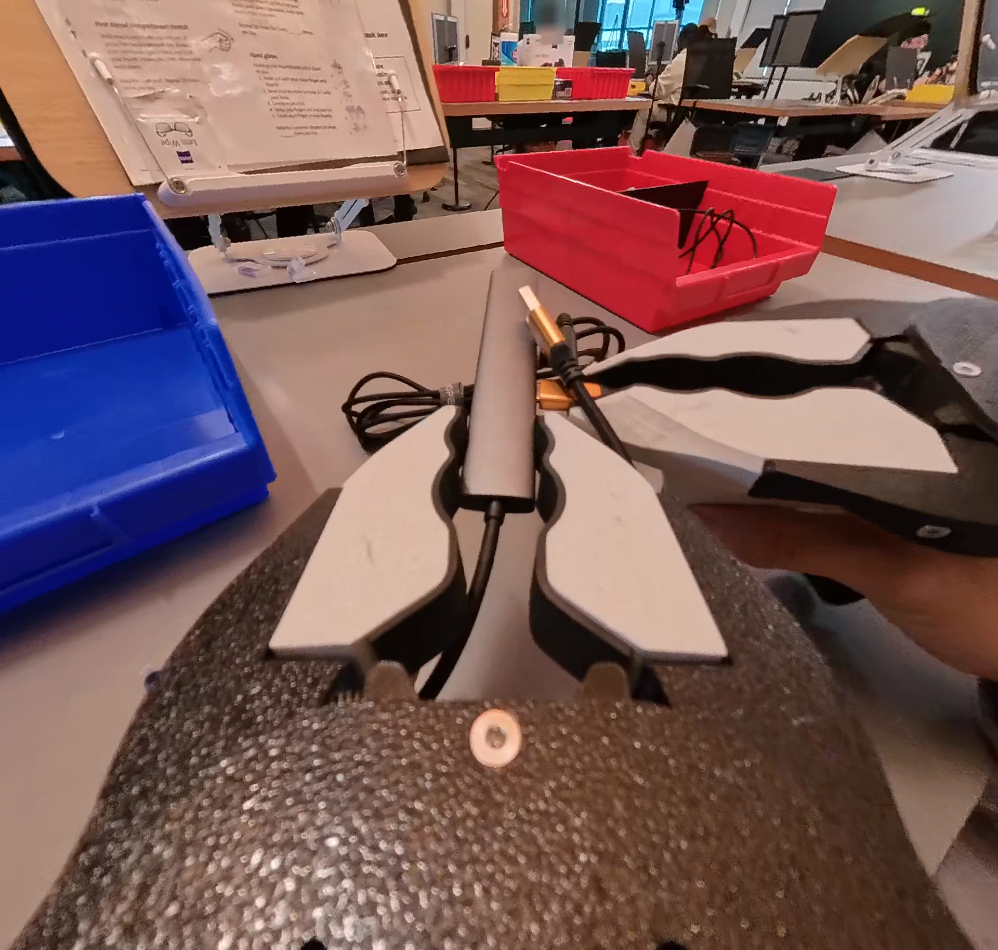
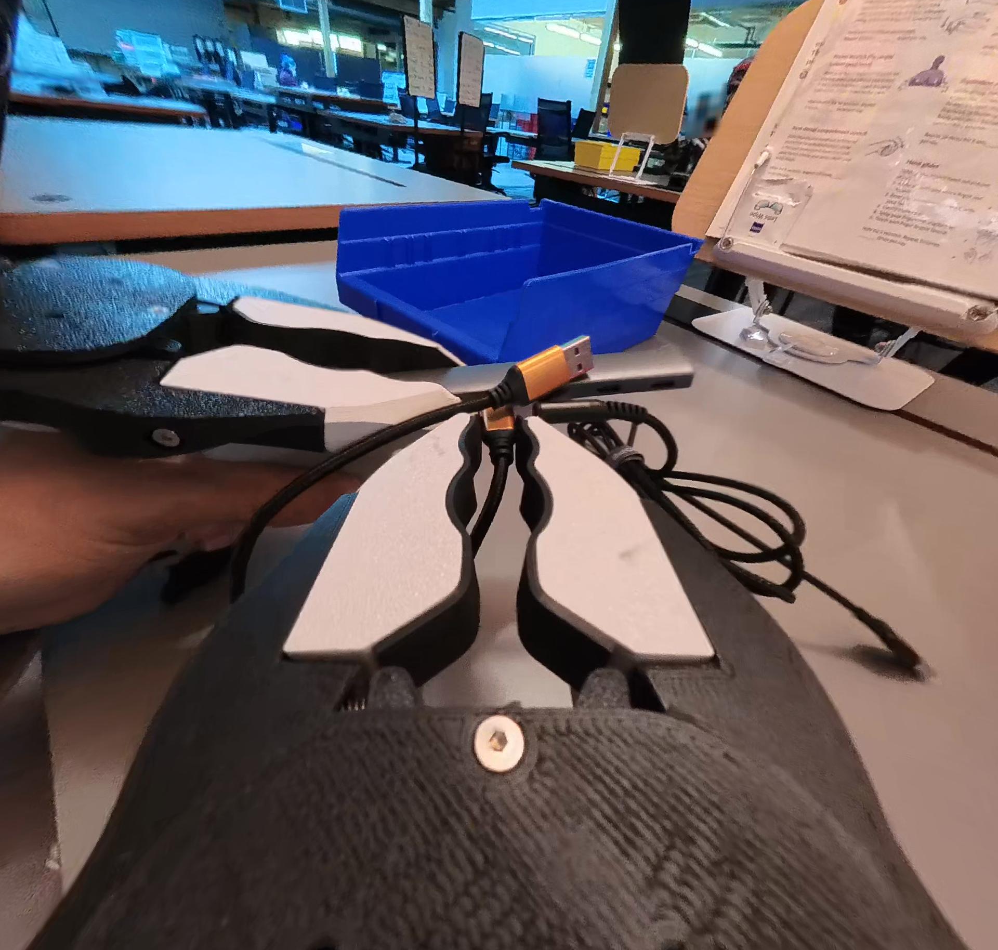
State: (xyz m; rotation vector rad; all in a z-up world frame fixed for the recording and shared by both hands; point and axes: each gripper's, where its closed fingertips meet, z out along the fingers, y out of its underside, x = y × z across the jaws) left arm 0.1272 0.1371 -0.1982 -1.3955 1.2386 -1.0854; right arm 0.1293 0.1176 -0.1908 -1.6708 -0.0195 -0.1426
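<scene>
Flanking grippers clamped on hub (left) and cable (right): blue bin bare, red bin holding cords.

Even, bright indoor lighting is observed; edges are bowed by wide-angle distortion; backgrounds and lower foregrounds are blurred.

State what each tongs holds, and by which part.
Left tongs clamp the slim grey metal hub near its cabled end. Right tongs pinch the black braided cable at its orange metal plug.
</scene>
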